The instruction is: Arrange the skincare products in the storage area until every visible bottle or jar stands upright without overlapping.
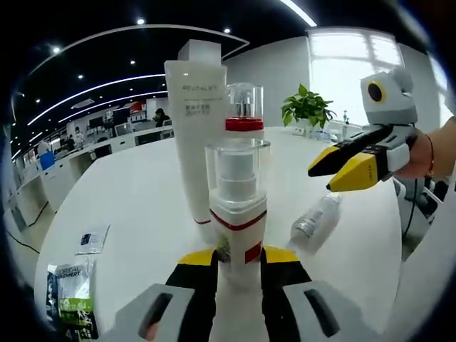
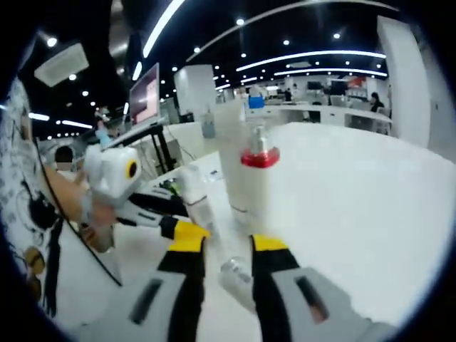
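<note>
Centre of the left gripper view: we log a pump bottle (image 1: 237, 214) upright on the white bench (image 1: 128, 206), clamped by our left tool (image 1: 239, 260). Behind: tall tube (image 1: 197, 135), red-collared bottle (image 1: 244, 110). Right: a small bottle (image 1: 315, 221) lying flat; right tool (image 1: 340, 171) above, released.

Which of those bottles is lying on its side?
The small clear bottle on the table, right of the standing ones. The tall white tube and both pump bottles stand upright.

Left tongs (image 1: 239, 260) clamped shut; right tongs (image 2: 221, 246) spread apart.
</note>
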Available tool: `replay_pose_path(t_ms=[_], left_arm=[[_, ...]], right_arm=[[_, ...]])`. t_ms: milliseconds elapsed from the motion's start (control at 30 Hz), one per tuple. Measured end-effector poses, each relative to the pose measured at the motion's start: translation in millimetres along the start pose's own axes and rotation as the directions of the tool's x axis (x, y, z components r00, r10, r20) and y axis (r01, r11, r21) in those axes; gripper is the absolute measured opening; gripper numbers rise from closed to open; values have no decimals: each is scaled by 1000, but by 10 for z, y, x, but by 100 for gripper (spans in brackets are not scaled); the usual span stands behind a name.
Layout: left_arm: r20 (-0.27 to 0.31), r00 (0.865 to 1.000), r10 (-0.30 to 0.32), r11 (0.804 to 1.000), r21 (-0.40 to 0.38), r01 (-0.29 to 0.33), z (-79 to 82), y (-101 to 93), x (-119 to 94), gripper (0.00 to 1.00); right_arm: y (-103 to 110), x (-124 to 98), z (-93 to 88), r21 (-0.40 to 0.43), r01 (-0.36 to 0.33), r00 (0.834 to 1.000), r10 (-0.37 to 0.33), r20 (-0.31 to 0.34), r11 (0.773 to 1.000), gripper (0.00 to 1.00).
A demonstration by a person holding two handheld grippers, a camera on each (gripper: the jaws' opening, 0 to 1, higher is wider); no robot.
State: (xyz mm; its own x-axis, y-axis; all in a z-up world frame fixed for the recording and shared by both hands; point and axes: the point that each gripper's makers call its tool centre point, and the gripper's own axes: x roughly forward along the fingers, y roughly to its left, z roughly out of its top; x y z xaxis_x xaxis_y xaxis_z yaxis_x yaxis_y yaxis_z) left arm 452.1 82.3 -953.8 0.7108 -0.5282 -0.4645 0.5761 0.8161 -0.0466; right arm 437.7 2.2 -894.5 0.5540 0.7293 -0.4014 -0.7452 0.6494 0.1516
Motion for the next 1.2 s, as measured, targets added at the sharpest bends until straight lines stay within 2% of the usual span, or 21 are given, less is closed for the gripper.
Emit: replay_pose_path(t_ms=[333, 633, 867, 967, 1067, 1200], left_arm=[[-7, 1000, 19, 1000, 1, -19, 70, 26, 160, 22], [-17, 1000, 24, 1000, -12, -24, 109, 35, 237, 22], [-25, 1000, 15, 998, -61, -17, 114, 68, 232, 24], [-31, 999, 13, 999, -48, -14, 86, 77, 202, 30], [-43, 999, 9, 998, -63, -11, 63, 66, 196, 30], [-33, 999, 15, 999, -40, -16, 53, 62, 104, 30]], right_arm=[[-154, -78, -21, 43, 54, 999, -54, 1, 998, 22], [-269, -132, -131, 34, 97, 995, -96, -35, 995, 20], [-308, -160, -144, 33, 108, 994, -106, -34, 994, 20], [-351, -168, -143, 29, 116, 993, -115, -33, 993, 20], [-397, -176, -145, 32, 125, 992, -124, -32, 992, 20], [-471, -201, -130, 27, 142, 990, -141, -26, 989, 20]])
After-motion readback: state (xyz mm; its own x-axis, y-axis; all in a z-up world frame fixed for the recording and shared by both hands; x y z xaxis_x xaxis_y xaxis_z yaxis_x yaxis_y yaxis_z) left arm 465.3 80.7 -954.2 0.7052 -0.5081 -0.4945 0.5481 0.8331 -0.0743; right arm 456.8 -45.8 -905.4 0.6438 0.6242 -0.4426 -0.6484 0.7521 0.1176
